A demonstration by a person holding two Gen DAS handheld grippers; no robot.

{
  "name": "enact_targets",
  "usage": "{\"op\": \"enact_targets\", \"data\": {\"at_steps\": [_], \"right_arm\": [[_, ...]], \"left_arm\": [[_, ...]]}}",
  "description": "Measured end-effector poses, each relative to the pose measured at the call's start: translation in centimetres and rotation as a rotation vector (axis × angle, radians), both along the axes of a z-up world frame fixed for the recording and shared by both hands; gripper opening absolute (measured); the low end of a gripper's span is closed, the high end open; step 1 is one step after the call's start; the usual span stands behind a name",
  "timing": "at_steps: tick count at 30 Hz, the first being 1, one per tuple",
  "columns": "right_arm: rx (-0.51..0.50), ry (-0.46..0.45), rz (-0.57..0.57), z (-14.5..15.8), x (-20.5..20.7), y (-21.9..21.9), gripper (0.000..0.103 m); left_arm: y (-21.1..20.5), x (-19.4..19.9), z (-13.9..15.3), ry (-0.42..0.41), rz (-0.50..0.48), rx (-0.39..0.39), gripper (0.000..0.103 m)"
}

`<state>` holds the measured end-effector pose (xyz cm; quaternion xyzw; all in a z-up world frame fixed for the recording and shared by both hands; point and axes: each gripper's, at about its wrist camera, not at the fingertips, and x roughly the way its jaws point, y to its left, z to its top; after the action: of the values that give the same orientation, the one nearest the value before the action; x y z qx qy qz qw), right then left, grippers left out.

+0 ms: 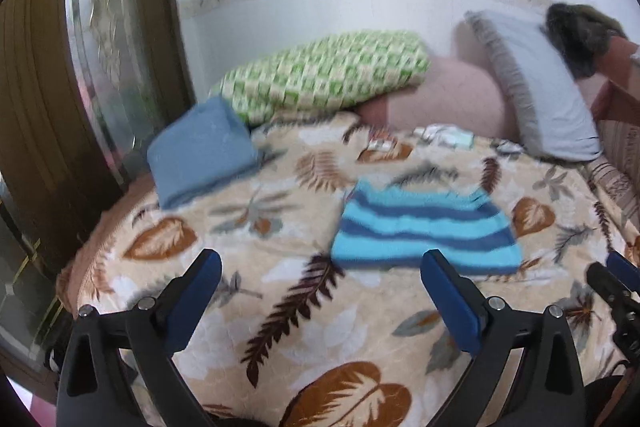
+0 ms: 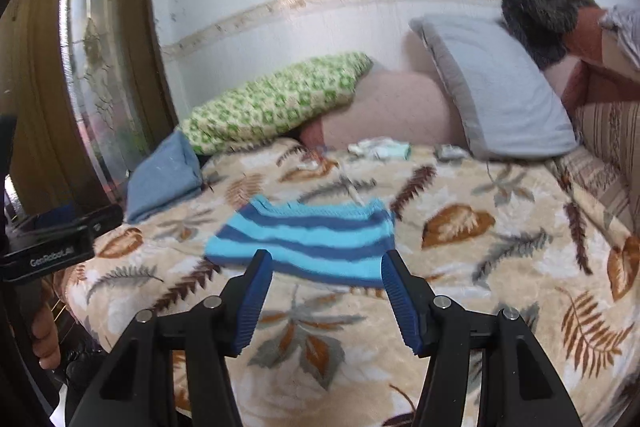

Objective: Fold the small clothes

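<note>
A small knitted top with light and dark blue stripes [image 1: 424,231] lies flat on the leaf-patterned blanket [image 1: 280,307], folded into a rough rectangle. In the right wrist view it [image 2: 308,241] lies just beyond the fingertips. My left gripper [image 1: 320,263] is open and empty, above the blanket, to the near left of the top. My right gripper [image 2: 326,263] is open and empty, just short of the top's near edge. Its tip also shows at the right edge of the left wrist view [image 1: 612,283].
A folded blue cloth [image 1: 200,151] lies at the bed's far left. A green checked pillow [image 1: 324,79], a pink pillow [image 1: 448,99] and a grey pillow [image 1: 532,87] stand at the wall. Small pale garments [image 2: 380,149] lie by the pillows. A wooden door [image 1: 48,107] is left.
</note>
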<state>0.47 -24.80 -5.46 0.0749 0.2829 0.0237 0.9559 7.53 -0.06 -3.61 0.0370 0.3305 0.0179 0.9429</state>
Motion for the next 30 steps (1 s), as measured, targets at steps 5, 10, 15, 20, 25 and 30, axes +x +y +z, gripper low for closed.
{"op": "enact_targets", "data": {"at_steps": [5,10,15,20,25,30], "right_arm": [[0.047,0.132,0.011,-3.8,3.4,-1.8,0.061],[0.09,0.233,0.04,-7.1,9.2,-2.3,0.061],[0.122,0.312,0.055,-10.5,14.9,-2.9,0.061],[0.209,0.393,0.047,-13.7,18.6,-4.8,0.061],[0.198,0.432,0.033,-15.1,20.2,-5.1,0.061],[0.232,0.402,0.027,-14.1,20.1,-5.6,0.061]], "left_arm": [[0.7,4.3,-4.3,0.091,0.041,-0.001,0.1],[-1.2,9.6,-6.9,0.126,0.04,-0.018,0.1],[-3.5,14.4,-10.9,0.185,0.032,-0.003,0.1],[-3.2,17.0,-15.8,0.322,0.052,0.023,0.101],[-2.1,17.4,-16.6,0.35,0.035,-0.06,0.102],[-2.6,16.2,-14.4,0.248,0.022,-0.019,0.102]]}}
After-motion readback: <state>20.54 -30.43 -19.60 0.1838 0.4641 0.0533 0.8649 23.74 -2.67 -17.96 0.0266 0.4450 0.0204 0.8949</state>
